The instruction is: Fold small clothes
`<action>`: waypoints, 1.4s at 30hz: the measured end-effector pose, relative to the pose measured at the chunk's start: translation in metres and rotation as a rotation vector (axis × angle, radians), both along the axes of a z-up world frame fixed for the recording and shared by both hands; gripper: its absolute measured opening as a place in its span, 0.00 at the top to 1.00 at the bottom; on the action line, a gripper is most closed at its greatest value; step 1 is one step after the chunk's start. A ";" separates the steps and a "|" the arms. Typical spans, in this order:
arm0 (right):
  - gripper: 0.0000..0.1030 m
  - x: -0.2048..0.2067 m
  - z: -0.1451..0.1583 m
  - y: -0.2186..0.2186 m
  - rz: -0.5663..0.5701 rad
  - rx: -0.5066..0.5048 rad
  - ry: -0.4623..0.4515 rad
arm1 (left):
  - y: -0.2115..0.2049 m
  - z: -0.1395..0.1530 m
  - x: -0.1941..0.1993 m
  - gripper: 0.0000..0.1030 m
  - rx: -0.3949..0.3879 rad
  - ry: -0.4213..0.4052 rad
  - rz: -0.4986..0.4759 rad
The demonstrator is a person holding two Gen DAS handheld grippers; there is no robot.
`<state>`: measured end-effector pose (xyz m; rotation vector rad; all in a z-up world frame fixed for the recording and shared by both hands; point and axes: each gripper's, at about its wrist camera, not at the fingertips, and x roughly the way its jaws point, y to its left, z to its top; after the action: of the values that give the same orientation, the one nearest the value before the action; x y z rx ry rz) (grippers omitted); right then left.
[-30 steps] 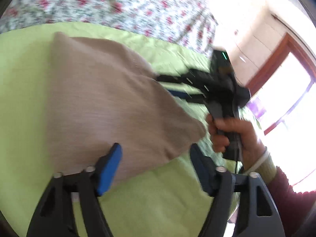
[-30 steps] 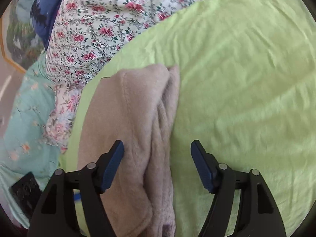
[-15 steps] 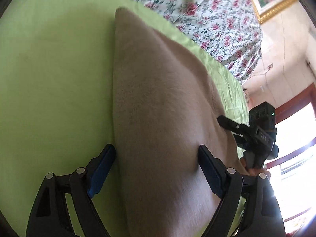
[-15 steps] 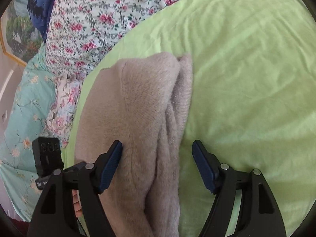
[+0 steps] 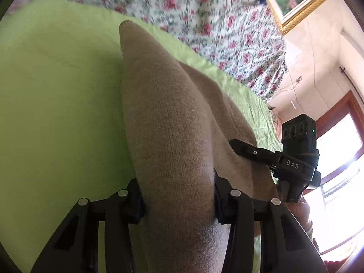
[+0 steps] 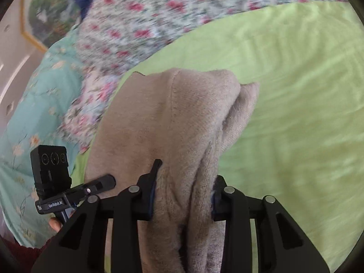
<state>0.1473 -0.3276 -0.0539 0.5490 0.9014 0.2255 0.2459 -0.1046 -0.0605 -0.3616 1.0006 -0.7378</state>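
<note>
Beige knit garment (image 5: 168, 141) gripped at both near edges on a green sheet (image 5: 56, 104).
Compared with a moment ago, when both sets of jaws stood wide around it, the left gripper (image 5: 178, 201) and right gripper (image 6: 182, 201) are closing, pads pressing bunched fabric between them. The garment extends ahead of both grippers; this suggests a lift for the next fold.
</note>
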 end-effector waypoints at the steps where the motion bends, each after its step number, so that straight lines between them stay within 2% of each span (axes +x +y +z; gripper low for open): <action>1: 0.65 0.002 -0.001 0.012 0.023 0.014 -0.006 | 0.016 0.005 -0.008 0.56 0.001 -0.011 0.014; 8: 0.65 0.026 -0.020 0.089 0.149 0.056 0.001 | 0.108 0.023 -0.053 0.56 0.051 -0.057 0.120; 10: 0.65 0.030 -0.031 0.100 0.144 0.034 0.023 | 0.128 0.013 -0.059 0.55 0.062 -0.040 0.147; 12: 0.65 0.033 -0.035 0.103 0.132 0.004 0.027 | 0.145 -0.009 -0.056 0.54 0.048 0.027 0.178; 14: 0.63 0.032 -0.037 0.103 0.123 -0.007 0.030 | 0.152 -0.027 -0.054 0.49 0.039 0.070 0.206; 17: 0.57 0.032 -0.035 0.104 0.125 -0.036 0.046 | 0.155 -0.033 -0.056 0.40 0.025 0.069 0.235; 20: 0.44 0.031 -0.027 0.099 0.108 -0.068 0.065 | 0.149 -0.027 -0.059 0.38 0.059 0.052 0.236; 21: 0.43 0.029 -0.022 0.095 0.092 -0.086 0.058 | 0.150 -0.024 -0.060 0.37 0.071 0.048 0.238; 23: 0.42 0.027 -0.008 0.087 0.050 -0.096 0.017 | 0.156 -0.018 -0.064 0.37 0.080 0.034 0.253; 25: 0.42 0.033 0.004 0.077 0.018 -0.068 -0.029 | 0.167 -0.005 -0.071 0.38 0.091 -0.016 0.284; 27: 0.42 0.046 0.007 0.074 0.010 -0.042 -0.031 | 0.169 0.008 -0.071 0.40 0.098 -0.053 0.309; 29: 0.43 0.069 0.000 0.072 -0.006 -0.014 0.001 | 0.173 0.024 -0.070 0.40 0.063 -0.092 0.325; 31: 0.49 0.089 -0.015 0.069 -0.016 0.038 0.062 | 0.170 0.036 -0.068 0.43 0.029 -0.126 0.307; 32: 0.73 0.097 -0.023 0.067 -0.022 0.065 0.098 | 0.167 0.039 -0.066 0.44 0.028 -0.136 0.301; 33: 0.88 0.098 -0.021 0.068 -0.035 0.067 0.087 | 0.163 0.041 -0.065 0.45 0.029 -0.143 0.293; 35: 0.91 0.086 0.004 0.074 -0.038 0.024 -0.032 | 0.154 0.040 -0.061 0.54 0.027 -0.146 0.270; 37: 0.91 0.069 0.022 0.079 -0.040 -0.007 -0.117 | 0.147 0.036 -0.057 0.58 0.032 -0.136 0.241; 39: 0.91 0.064 0.021 0.079 -0.056 -0.057 -0.105 | 0.141 0.029 -0.057 0.59 0.042 -0.130 0.229; 42: 0.91 0.074 -0.009 0.072 -0.075 -0.093 -0.017 | 0.135 0.016 -0.054 0.62 0.070 -0.111 0.216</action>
<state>0.2216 -0.2559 -0.0627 0.4930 0.8690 0.1195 0.1916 0.0299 -0.0446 -0.3572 0.8650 -0.5207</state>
